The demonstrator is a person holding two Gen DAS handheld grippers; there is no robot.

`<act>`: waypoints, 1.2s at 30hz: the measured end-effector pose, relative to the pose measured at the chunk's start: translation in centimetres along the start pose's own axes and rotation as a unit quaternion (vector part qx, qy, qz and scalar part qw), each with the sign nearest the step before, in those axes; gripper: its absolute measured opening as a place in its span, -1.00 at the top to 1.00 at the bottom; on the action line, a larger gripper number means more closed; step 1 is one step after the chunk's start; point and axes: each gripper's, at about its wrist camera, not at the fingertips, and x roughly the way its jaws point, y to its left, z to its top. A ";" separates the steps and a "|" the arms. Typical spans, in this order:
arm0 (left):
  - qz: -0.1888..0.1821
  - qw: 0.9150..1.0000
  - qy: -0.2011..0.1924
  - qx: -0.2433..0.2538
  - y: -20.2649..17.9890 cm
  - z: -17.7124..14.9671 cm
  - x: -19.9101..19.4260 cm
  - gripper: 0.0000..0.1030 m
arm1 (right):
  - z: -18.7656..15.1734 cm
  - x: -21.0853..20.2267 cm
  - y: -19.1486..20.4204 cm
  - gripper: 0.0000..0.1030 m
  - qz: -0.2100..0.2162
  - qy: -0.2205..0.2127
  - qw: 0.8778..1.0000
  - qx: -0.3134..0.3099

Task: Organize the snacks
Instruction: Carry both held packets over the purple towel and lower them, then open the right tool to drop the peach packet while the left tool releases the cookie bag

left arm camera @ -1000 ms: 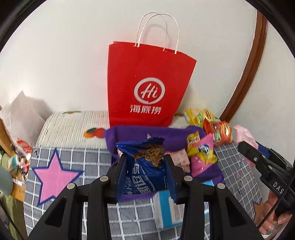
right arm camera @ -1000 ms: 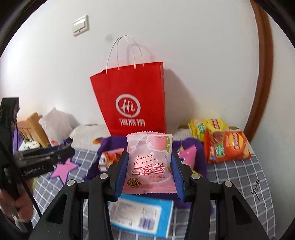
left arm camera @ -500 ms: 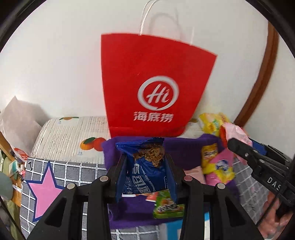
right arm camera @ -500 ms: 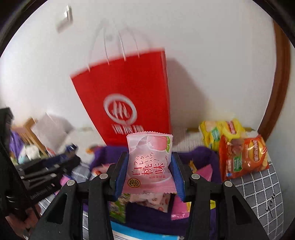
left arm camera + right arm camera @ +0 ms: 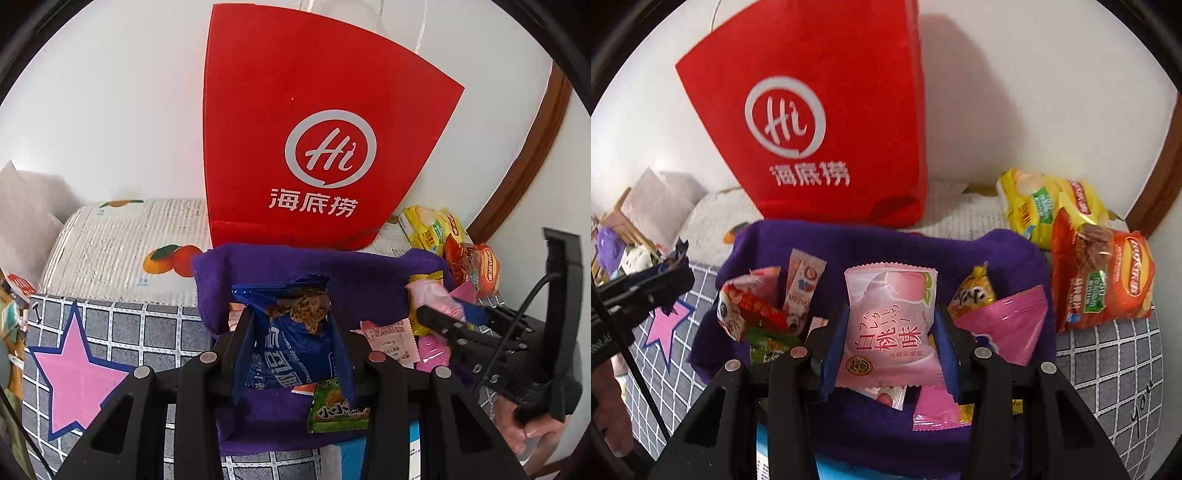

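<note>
Over the purple cloth (image 5: 849,243) spread near the back edge of the checked bed cover (image 5: 1108,362), both claws carry a snack each. The left claw (image 5: 291,343) is clamped on a blue cookie packet (image 5: 291,354), its torn top showing crumbly cookie; the right claw (image 5: 890,343) is clamped on a pink peach-flavour packet (image 5: 890,325). A red paper bag (image 5: 827,122) stands upright against the wall at the back edge, just behind the cloth.

To do this step well, I judge each claw should come down over a bare patch of cloth rather than onto the packets already lying there, keep the torn blue packet mouth-up so nothing spills, and let go only once the packet rests on the cloth. The two claws are close, so lowering one at a time avoids a knock.

Counts: two claws, two held packets, one red bag, one purple cloth, and two large crisp bags, one yellow (image 5: 1041,203), one orange (image 5: 1104,277), at the back right corner. Loose small packets on the cloth number roughly seven; overlaps prevent a firm count.
</note>
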 end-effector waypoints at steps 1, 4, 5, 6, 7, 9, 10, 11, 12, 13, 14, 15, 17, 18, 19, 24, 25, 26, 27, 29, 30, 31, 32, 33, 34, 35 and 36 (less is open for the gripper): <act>-0.001 1.000 0.001 0.000 0.0 0.0 0.0 0.28 | 0.0 0.4 0.1 0.12 0.001 0.010 1.000 -0.001; -0.004 1.000 0.004 0.000 0.1 0.0 0.0 0.28 | -0.2 1.1 0.4 0.12 0.008 0.027 1.000 -0.004; -0.003 1.000 0.003 0.000 0.1 0.0 -0.1 0.28 | -0.2 1.2 0.5 0.12 0.005 0.031 0.999 -0.007; -0.003 1.000 0.001 0.000 0.1 0.0 -0.2 0.28 | -0.3 1.2 0.5 0.11 0.000 0.034 0.999 -0.009; -0.003 1.000 0.000 0.000 0.1 0.0 -0.3 0.28 | -0.3 1.2 0.6 0.11 -0.004 0.035 0.999 -0.011; -0.003 1.000 -0.001 -0.001 0.2 0.1 -0.4 0.28 | -0.4 1.1 0.5 0.11 -0.013 0.041 0.999 -0.015; -0.002 1.000 -0.001 -0.001 0.2 0.1 -0.5 0.28 | -0.5 1.1 0.4 0.11 -0.014 0.050 0.999 -0.015; -0.001 1.000 0.000 -0.001 0.2 0.1 -0.4 0.28 | -0.5 1.1 0.4 0.11 -0.014 0.057 0.998 -0.017; -0.001 1.000 0.002 -0.001 0.2 0.1 -0.4 0.28 | -0.6 1.1 0.4 0.10 -0.012 0.063 0.998 -0.021; 0.000 1.000 0.004 -0.002 0.2 0.1 -0.3 0.28 | -0.7 1.1 0.4 0.10 -0.010 0.068 0.997 -0.025; -0.001 1.000 0.005 -0.001 0.1 0.1 -0.3 0.28 | -0.8 1.2 0.4 0.09 -0.009 0.073 0.997 -0.026; -0.001 1.000 0.005 0.001 0.0 0.1 -0.3 0.28 | -0.8 1.3 0.3 0.09 -0.009 0.080 0.996 -0.025; -0.002 1.000 0.008 0.002 -0.2 0.1 -0.2 0.28 | -0.9 1.5 0.1 0.08 -0.006 0.087 0.996 -0.017; -0.002 1.000 0.009 0.002 -0.2 0.1 -0.1 0.28 | -0.9 1.6 0.0 0.08 -0.003 0.089 0.996 -0.013; -0.002 1.000 0.010 0.002 -0.2 0.1 -0.1 0.28 | -0.9 1.7 0.0 0.08 0.000 0.092 0.996 -0.011; -0.002 1.000 0.015 0.001 -0.1 0.2 0.2 0.28 | -0.8 1.6 0.5 0.00 -0.003 0.096 0.995 -0.027; -0.004 1.000 0.018 0.000 0.0 0.2 0.3 0.28 | -0.8 1.4 0.6 -0.15 -0.001 0.090 0.996 -0.028; -0.008 1.000 0.021 -0.002 0.0 0.1 0.4 0.28 | -0.6 1.1 0.6 -0.22 0.002 0.084 0.996 -0.028; -0.011 1.000 0.025 -0.004 0.0 0.1 0.6 0.28 | -0.5 0.7 0.6 -0.29 0.004 0.074 0.997 -0.026; -0.015 0.999 0.031 -0.005 0.1 0.1 0.9 0.28 | -0.3 -0.1 0.5 -0.35 0.006 0.059 0.998 -0.021; -0.015 0.999 0.034 -0.005 0.1 0.1 1.0 0.28 | -0.1 -0.6 0.3 -0.40 0.007 0.051 0.999 -0.016; -0.015 0.999 0.036 -0.005 0.1 0.0 1.1 0.28 | 0.0 -1.0 0.1 -0.40 0.008 0.045 0.999 -0.011; -0.016 0.999 0.039 -0.004 0.0 0.0 1.3 0.28 | 0.1 -1.2 0.0 -0.40 0.009 0.041 0.999 -0.006; -0.017 0.999 0.042 -0.004 -0.1 -0.1 1.4 0.28 | 0.2 -1.6 -0.3 -0.40 0.011 0.034 0.999 0.001; -0.018 0.999 0.045 -0.003 -0.1 -0.1 1.6 0.28 | 0.3 -2.0 -0.7 -0.40 0.014 0.029 0.999 0.007; -0.020 0.999 0.049 -0.002 -0.3 -0.2 1.7 0.28 | 0.5 -2.4 -1.0 -0.40 0.017 0.022 1.000 0.015; -0.022 0.998 0.053 0.000 -0.4 -0.3 1.9 0.28 | 0.6 -2.7 -1.3 -0.40 0.021 0.014 0.999 0.024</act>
